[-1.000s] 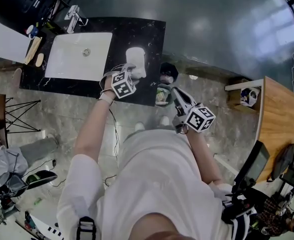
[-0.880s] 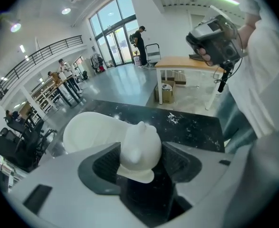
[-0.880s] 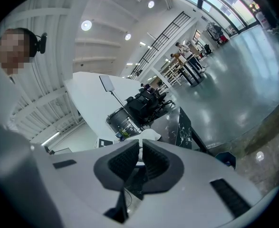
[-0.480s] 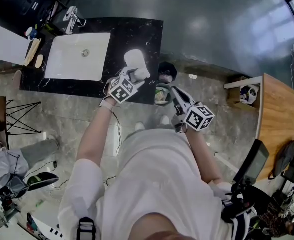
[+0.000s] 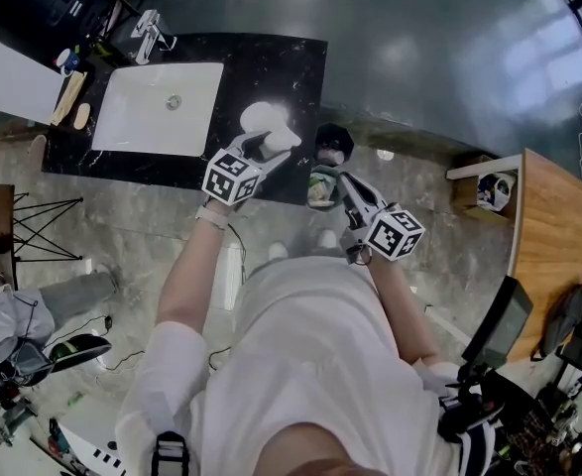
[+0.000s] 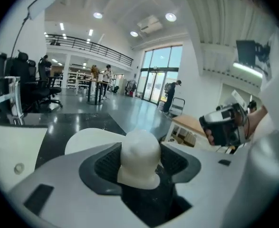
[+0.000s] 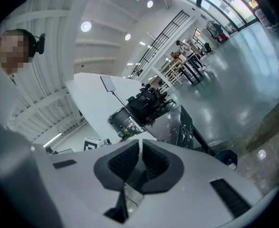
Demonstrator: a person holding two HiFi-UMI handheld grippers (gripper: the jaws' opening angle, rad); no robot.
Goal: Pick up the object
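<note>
Over the black counter [image 5: 289,62], the left gripper [image 5: 271,143] is closing its jaws on a white object [image 5: 261,117]. The right gripper [image 5: 347,184] has its jaws together, empty.

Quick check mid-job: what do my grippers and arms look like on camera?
Both the left gripper and right gripper have pale grey moulded bodies with dark ribbed pads. Each carries a white cube printed with black square markers. The person wears a white short-sleeved top. A thin dark cable seems to trail from the left wrist.
</note>
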